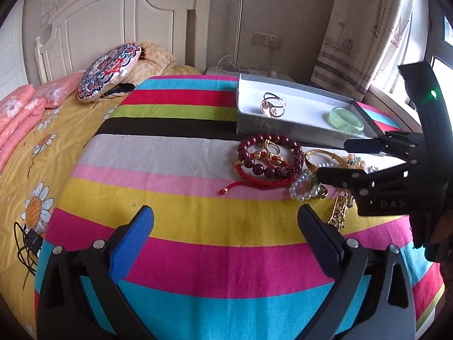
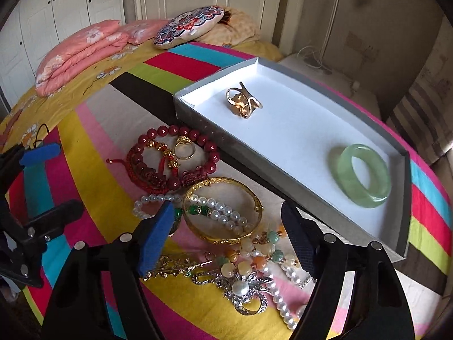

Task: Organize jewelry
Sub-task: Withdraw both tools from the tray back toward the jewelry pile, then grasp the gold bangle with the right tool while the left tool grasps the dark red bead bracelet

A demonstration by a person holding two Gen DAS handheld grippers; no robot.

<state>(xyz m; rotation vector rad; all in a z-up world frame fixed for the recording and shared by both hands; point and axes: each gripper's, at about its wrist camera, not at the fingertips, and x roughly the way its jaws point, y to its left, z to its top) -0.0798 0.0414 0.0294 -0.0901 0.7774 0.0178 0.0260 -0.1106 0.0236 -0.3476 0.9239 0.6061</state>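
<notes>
A grey box [image 2: 198,114] with a white lining lies on the striped blanket and holds a gold openwork ring [image 2: 243,103] and a pale green jade bangle [image 2: 359,175]. In front of it lies a heap of jewelry: red bead bracelets [image 2: 170,158], a gold bangle [image 2: 220,238] around a pearl bracelet [image 2: 223,212], a multicoloured bead strand [image 2: 254,257] and a sparkly brooch [image 2: 240,286]. My right gripper [image 2: 226,209] is open, its fingers straddling the gold bangle without touching it. My left gripper [image 1: 225,215] is open over bare blanket, left of the heap [image 1: 269,161].
A patterned round cushion [image 1: 109,70] and a folded pink quilt [image 2: 82,53] lie near the white headboard [image 1: 113,28]. A white nightstand [image 1: 223,70] with cables stands behind the box. The curtain [image 1: 365,28] hangs at the right. A black cable [image 1: 27,243] lies on the yellow sheet.
</notes>
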